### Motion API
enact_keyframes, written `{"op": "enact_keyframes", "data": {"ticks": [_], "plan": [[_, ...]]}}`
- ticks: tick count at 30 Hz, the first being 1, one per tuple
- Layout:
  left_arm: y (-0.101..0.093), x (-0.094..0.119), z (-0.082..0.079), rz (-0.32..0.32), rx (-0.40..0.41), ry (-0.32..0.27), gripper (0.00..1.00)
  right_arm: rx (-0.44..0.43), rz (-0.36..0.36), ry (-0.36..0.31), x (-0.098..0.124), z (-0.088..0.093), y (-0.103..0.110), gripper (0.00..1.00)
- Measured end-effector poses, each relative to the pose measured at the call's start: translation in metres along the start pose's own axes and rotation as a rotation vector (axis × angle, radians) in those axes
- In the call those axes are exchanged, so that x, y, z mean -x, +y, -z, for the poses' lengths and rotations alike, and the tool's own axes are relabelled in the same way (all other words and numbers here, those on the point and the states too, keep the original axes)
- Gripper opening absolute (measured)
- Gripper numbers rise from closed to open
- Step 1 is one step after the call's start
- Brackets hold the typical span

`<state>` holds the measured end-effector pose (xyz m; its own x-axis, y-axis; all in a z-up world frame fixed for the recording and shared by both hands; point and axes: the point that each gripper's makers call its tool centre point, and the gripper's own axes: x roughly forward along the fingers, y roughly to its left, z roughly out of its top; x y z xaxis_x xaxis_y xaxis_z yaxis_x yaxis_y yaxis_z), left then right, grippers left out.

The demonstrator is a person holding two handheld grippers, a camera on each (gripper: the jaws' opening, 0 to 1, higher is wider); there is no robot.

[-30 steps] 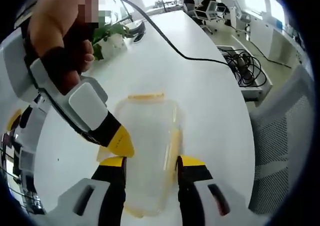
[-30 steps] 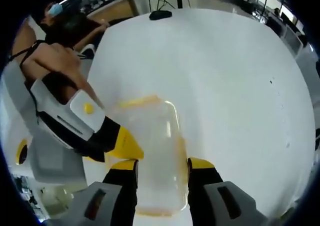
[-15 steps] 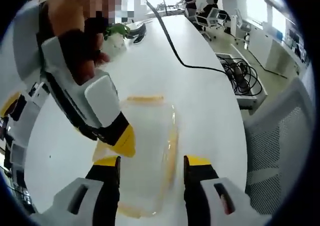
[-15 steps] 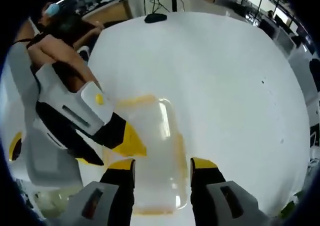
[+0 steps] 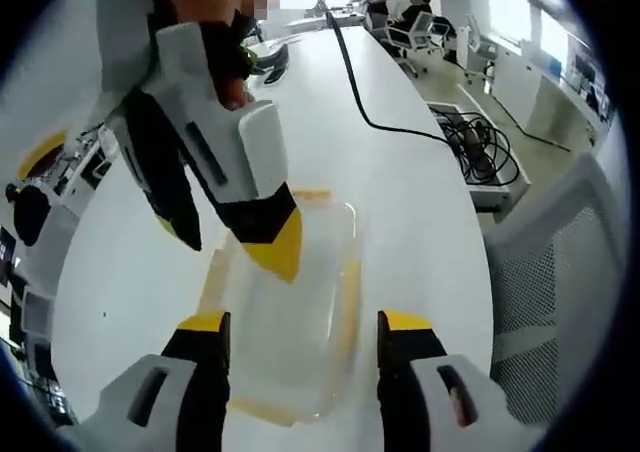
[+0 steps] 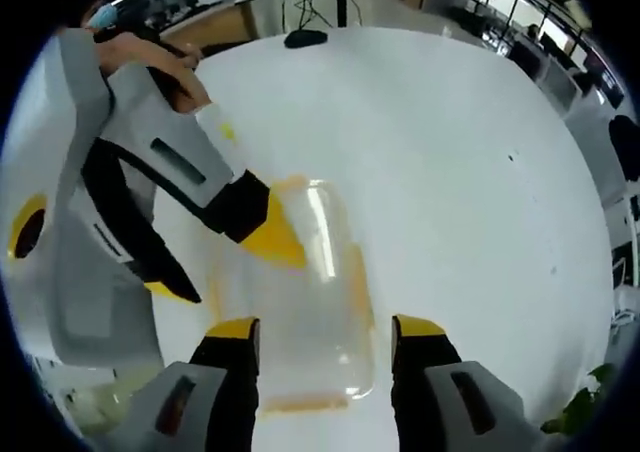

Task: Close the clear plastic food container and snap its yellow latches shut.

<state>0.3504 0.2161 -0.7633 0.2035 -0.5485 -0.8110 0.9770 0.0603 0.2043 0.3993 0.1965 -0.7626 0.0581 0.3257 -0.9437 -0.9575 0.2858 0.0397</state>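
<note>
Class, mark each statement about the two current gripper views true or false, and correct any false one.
1. The clear plastic food container rests on a white table. True.
2. The left gripper is clamped shut on the container. False: its jaws stand apart, either side of the container.
3. A black cable runs across the table. True.
4. The container has red latches. False: its trim is yellow.
5. In the right gripper view, the right gripper has open jaws. True.

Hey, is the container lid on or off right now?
On, it seems: the clear lid lies flat across the container on the table. Whether the yellow latches are snapped, cannot tell.
</note>
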Motion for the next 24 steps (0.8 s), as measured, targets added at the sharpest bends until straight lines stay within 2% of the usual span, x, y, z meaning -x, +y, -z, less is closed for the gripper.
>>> {"op": "enact_keyframes", "data": {"ticks": [10, 24], "plan": [[0.003, 0.004, 0.000, 0.001, -0.014, -0.006, 0.68, -0.003, 0.000, 0.001, 0.005, 0.013, 0.008, 0.59], [0.013, 0.010, 0.013, 0.009, -0.001, 0.028, 0.73, -0.006, 0.002, 0.007, 0.009, 0.023, 0.017, 0.63]]}}
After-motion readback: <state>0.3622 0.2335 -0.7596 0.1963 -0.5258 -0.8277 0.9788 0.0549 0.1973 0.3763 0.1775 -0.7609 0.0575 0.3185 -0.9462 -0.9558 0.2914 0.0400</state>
